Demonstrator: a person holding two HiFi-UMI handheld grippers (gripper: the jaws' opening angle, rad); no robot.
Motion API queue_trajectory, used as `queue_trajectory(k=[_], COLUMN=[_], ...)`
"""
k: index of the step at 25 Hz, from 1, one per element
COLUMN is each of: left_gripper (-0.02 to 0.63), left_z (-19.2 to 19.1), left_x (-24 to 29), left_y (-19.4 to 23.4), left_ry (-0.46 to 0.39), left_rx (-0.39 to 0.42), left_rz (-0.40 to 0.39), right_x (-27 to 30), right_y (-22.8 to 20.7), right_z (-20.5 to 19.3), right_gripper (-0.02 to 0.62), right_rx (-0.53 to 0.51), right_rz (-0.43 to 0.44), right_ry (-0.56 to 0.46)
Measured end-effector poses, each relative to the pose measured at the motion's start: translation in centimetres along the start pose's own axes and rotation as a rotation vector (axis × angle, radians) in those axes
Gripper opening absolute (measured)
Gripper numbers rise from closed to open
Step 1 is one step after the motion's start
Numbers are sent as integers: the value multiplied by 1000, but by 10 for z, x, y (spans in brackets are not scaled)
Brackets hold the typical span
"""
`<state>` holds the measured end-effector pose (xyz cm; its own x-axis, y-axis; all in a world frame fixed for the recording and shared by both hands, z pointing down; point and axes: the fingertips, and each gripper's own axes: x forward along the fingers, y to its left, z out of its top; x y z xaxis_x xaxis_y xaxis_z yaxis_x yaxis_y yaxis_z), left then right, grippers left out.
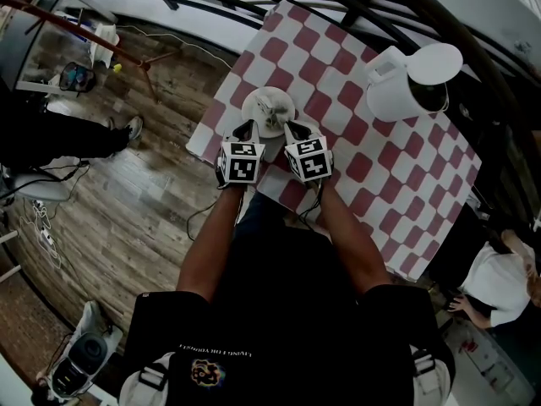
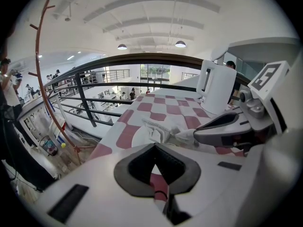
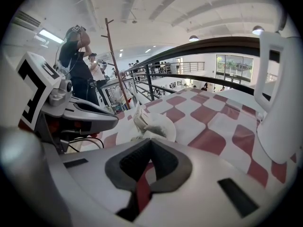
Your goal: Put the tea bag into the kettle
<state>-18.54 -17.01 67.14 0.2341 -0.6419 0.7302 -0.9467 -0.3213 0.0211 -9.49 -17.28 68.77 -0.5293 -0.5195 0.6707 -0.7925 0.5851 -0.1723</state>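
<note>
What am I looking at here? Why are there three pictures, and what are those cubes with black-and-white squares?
There is no robot here. A person holds a two-jaw gripper in each hand, and the marked cubes are part of those grippers. One picture comes from a camera on the person's head, looking down. The other two come from cameras riding on the left gripper and the right gripper, each looking along its own jaws. On the red-and-white checked tablecloth stand a small white plate with tea bags on it and a white kettle with its lid up. Both grippers are shut and hold nothing, and they sit at the plate's near edge.
</note>
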Motion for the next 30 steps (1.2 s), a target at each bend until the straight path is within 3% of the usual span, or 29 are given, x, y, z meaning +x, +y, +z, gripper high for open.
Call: queue_trajectory(k=[20,30], left_gripper=[3,3], left_z=[19,32], left_x=[-13,-18], left_y=[-12,-38], left_ry=[-44,-65], left_rx=[41,87], left_rz=[-13,-41], right_x=[-25,-52], right_y=[-4,-17], right_z=[12,14], right_gripper=[14,14], right_rx=[-4,23], right_rz=[-40,-76], right_ry=[-48,-98])
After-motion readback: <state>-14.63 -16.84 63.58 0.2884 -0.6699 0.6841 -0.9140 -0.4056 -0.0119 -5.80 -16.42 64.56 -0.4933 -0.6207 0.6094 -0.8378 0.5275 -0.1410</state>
